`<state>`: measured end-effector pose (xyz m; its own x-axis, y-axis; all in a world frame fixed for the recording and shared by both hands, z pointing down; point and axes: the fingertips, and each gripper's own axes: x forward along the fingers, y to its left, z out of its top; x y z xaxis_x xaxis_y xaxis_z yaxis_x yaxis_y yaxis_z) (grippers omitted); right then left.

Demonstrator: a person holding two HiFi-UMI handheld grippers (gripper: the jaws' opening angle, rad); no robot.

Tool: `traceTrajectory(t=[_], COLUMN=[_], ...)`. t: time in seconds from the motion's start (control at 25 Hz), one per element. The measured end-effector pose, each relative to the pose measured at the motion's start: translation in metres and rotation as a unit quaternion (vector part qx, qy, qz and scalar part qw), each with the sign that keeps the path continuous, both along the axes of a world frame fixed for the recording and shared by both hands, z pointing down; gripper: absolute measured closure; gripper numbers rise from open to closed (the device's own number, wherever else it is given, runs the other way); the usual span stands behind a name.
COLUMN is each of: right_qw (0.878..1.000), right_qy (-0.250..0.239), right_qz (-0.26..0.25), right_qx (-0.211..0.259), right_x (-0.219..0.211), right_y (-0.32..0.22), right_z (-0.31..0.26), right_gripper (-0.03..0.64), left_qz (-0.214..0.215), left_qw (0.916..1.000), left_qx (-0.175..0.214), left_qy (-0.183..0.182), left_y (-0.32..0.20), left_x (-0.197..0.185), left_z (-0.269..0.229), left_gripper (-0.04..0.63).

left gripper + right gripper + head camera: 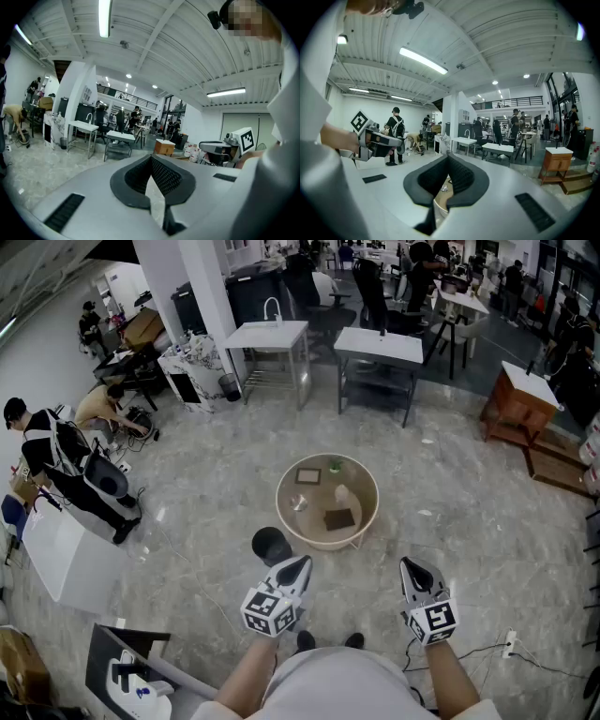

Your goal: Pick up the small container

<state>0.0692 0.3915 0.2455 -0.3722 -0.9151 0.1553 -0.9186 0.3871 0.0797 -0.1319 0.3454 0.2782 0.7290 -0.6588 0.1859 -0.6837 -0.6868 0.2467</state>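
Approach step: left gripper (298, 568) and right gripper (413, 568) both closed, empty, well short of table (281, 507). Next: step in, open jaws; container too small to tell.

Ahead of the jaws: one round beige bench (364, 491), two dark square mats (307, 476) (339, 518), one green object (336, 465), one black round bin (272, 545).

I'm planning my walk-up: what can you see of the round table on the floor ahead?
The round table is low and beige, with a raised rim like a shallow tray, and stands upright on the grey marbled floor. On its top lie a dark-framed square, a brown flat square, a pale container, a small green item and something shiny. A black round object stands near its left side.
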Motion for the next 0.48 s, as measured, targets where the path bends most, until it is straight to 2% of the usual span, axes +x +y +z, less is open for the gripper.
traceTrajectory(t=[0.48], right_qw=[1.0], right_qy=[-0.008], right_qz=[0.001], right_qx=[-0.003], right_x=[-0.0059], right_y=[0.0025], right_z=[0.0018], right_gripper=[0.607], left_qz=[0.007], left_qw=[1.0], left_qx=[0.001], left_qy=[0.0], left_y=[0.0002], left_x=[0.0013], left_z=[0.0008], left_gripper=[0.581])
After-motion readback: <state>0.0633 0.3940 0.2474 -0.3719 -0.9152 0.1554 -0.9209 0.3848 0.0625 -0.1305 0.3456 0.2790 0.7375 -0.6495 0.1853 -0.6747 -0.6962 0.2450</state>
